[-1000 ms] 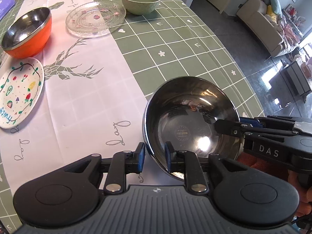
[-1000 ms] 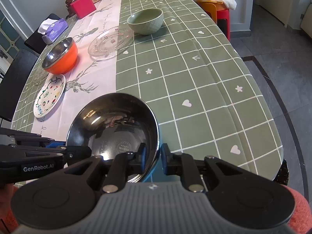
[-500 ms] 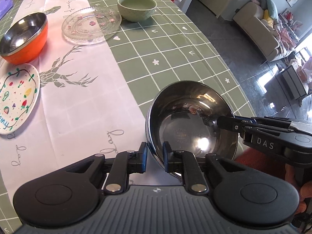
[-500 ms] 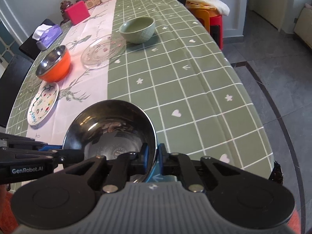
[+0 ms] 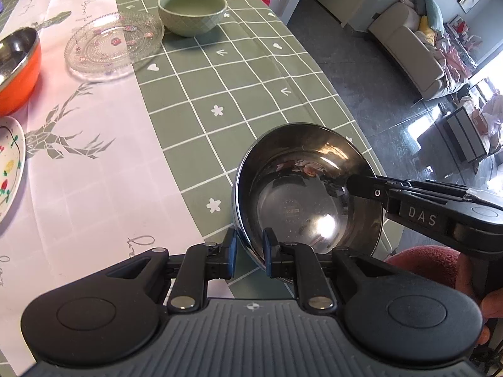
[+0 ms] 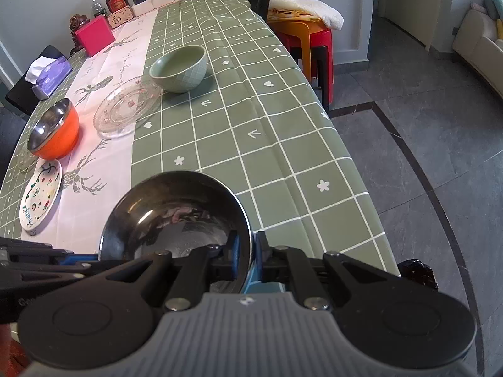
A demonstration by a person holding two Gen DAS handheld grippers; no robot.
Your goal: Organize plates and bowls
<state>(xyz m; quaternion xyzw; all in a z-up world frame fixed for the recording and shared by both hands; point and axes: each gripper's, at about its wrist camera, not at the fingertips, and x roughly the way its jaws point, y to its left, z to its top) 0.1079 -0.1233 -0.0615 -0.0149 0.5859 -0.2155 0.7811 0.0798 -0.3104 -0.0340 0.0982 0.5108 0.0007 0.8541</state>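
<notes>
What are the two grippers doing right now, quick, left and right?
Left gripper: closed on the near rim of the steel bowl.
Right gripper: closed on the same bowl's rim, opposite side.

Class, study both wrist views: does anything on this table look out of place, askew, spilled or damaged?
Nothing looks spilled or broken. One thing stands out: the steel bowl is tilted near the table's corner, gripped at its rim by both the left gripper and right gripper. The other dishes sit upright.
</notes>
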